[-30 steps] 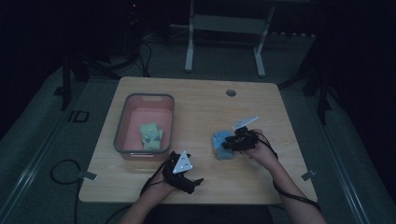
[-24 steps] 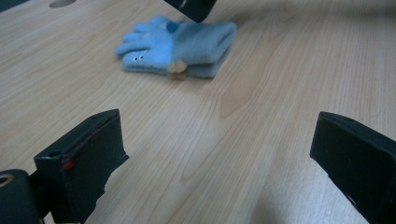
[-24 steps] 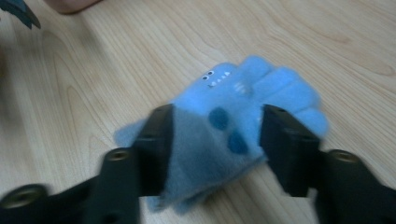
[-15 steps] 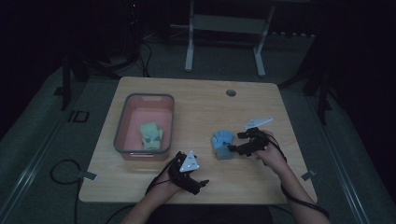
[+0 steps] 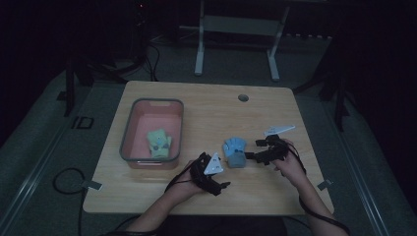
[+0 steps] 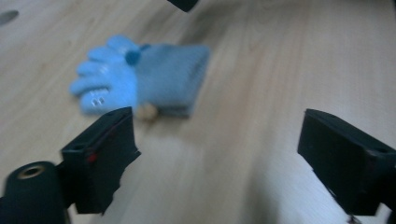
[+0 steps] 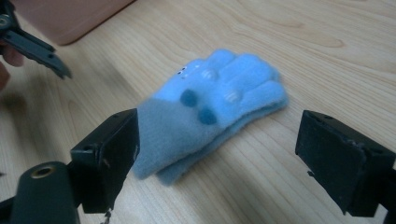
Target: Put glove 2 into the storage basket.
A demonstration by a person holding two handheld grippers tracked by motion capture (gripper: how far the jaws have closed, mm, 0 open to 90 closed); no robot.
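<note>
Blue glove (image 5: 235, 152) lies flat on the wooden table (image 5: 211, 105), toward my right half of it, between my two grippers. Light blue fingers point away from me, the greyer cuff toward me. Two layers seem stacked there, one on the other; whether it is a pair I cannot tell for sure.

Right gripper (image 5: 252, 156) sits just to the right of the glove, pointing at it. Its jaws have just been opening and now stand wide. In the right gripper view the glove (image 7: 210, 112) lies ahead, between and beyond the jaws, with neither pad pressing on it. Dark blue dots show on its palm.

Left gripper (image 5: 222, 185) is near the table's front edge, just in front of the glove and a little to its left. Jaws have just been closing somewhat but remain well apart, with bare wood between them. In the left gripper view the glove (image 6: 140, 79) lies ahead, up and to the left, apart from the pads. Picture is blurred there.

Red bin (image 5: 134, 129) stands on the left half of the table, well apart from the blue glove. A green glove (image 5: 159, 143) lies inside it, toward the near end.

Small round hole (image 5: 243, 97) in the tabletop near the far edge.
</note>
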